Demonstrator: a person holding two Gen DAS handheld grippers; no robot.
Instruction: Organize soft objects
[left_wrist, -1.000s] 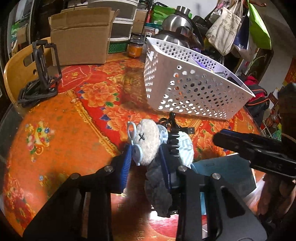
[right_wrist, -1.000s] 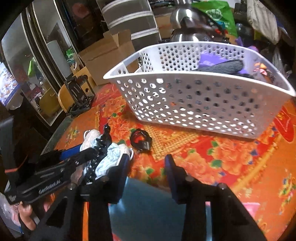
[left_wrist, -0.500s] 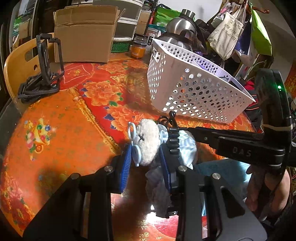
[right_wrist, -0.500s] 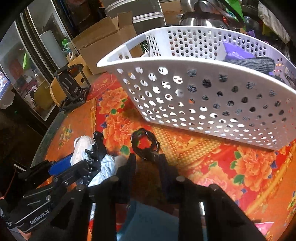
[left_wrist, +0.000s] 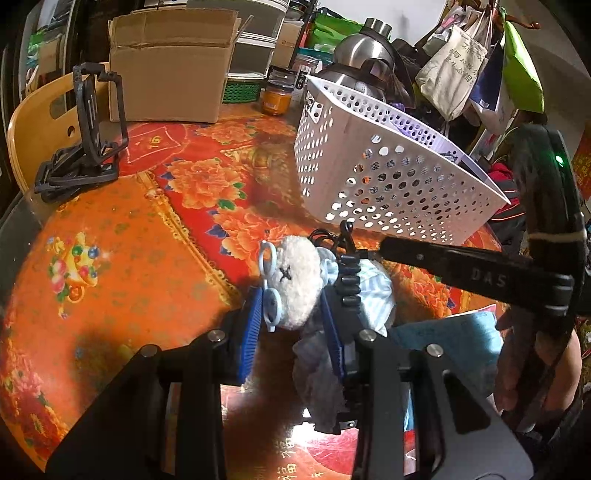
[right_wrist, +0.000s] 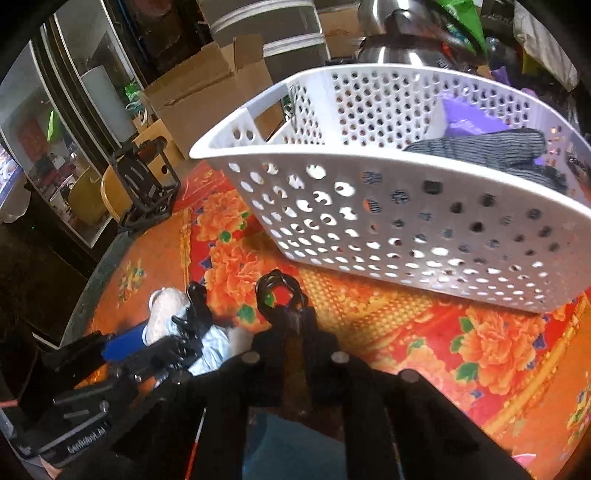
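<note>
Red and orange flowered cloth covers the desk (left_wrist: 155, 236), with a white perforated basket (right_wrist: 406, 221) at 1 o'clock holding a dark striped sock (right_wrist: 491, 147). The left gripper (left_wrist: 291, 314) has its blue fingers (left_wrist: 251, 328) clamped on a white plush toy (left_wrist: 299, 284) at the centre. The right gripper (right_wrist: 291, 332) has its fingers together on a black hair tie (right_wrist: 277, 291), just beside the toy.

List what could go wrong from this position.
1. The left gripper pinches only the white fluffy plush toy; its grey cloth dangles and may snag.
2. The right gripper, shut on the black coiled hair tie, sits close to the left one; they could collide heading to the white perforated basket.
</note>
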